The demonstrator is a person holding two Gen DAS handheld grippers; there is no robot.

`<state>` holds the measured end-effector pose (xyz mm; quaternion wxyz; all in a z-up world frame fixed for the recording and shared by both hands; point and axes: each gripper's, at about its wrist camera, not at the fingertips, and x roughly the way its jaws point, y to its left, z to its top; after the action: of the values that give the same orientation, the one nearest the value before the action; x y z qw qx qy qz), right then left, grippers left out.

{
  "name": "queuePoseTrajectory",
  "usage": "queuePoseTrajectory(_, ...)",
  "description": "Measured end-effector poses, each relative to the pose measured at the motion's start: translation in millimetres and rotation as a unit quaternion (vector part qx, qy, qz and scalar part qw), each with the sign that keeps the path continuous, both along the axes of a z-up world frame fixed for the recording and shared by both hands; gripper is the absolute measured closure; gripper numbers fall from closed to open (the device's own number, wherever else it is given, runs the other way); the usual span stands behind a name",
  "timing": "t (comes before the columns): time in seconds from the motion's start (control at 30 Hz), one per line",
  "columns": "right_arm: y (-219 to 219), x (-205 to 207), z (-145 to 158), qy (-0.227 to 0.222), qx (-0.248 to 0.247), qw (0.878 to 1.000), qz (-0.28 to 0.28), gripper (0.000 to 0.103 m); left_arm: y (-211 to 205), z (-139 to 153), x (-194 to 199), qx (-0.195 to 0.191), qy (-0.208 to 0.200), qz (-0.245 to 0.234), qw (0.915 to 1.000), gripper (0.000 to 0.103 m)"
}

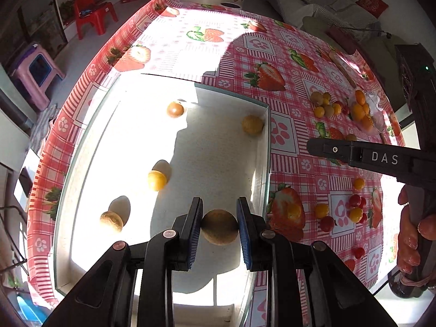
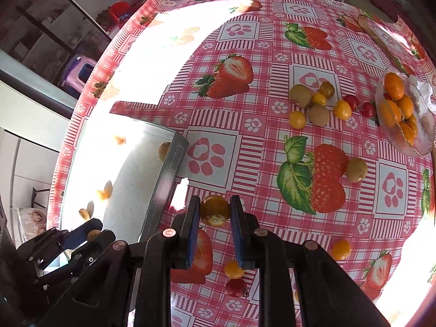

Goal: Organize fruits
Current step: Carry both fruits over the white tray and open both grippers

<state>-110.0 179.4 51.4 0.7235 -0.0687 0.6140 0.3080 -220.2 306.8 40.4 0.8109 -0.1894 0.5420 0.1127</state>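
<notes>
While the left gripper (image 1: 219, 219) hangs over the white tray (image 1: 265, 147), its blue pads (image 1: 194, 231) are drawn in tight on a brown round fruit (image 1: 219, 226), which sits pinched between them just above the tray floor. Ahead of that gripper, four more fruits lie apart inside the tray: a brown one (image 1: 111, 220) to its left, a yellow one (image 1: 157, 180) further ahead, an orange-brown one (image 1: 175, 109) near the far wall, and a tan one (image 1: 252, 125) in the far right corner.

The right gripper (image 2: 214, 210) is likewise nearly closed, its pads (image 2: 236, 231) clamping a small yellow-green fruit (image 2: 214, 210) over the strawberry-print surface (image 2: 245, 141), just to the right of the tray's near corner. Below this gripper lie a yellow fruit (image 2: 233, 269) and a red cherry tomato (image 2: 236, 287); another yellow one (image 2: 340, 249) rests to its right. Further ahead and to the right a loose cluster of kiwis and small tomatoes (image 2: 318, 103) sits on the surface, next to a clear plastic bag (image 2: 419, 125) holding orange fruits. A single kiwi (image 2: 356, 170) lies alone between the cluster and the gripper. A hand (image 1: 411, 234) grips the right tool's handle at the edge of the left view.
</notes>
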Motion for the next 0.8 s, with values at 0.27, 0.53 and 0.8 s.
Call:
queuePoseTrajectory(0.27, 58.0, -13.8, 0.8, 0.005, 0.012, 0.999, 0.051, 0.079, 54.4, -7.1, -6.7, 0.023, 0.002, 0.057, 0.9981, 0.076)
queuePoseTrajectory(0.53, 90.4, -21.7, -18.8, 0.014, -0.005, 0.997, 0.076, 0.079, 91.4, -33.7, 13.4, 0.040, 0.026, 0.084, 0.9953, 0.076)
queuePoseTrajectory(0.8, 102.5, -21.5, -35.5, 0.005, -0.029, 0.996, 0.083, 0.079, 88.7, -46.9, 27.5, 0.054, 0.040, 0.063, 0.9957, 0.076)
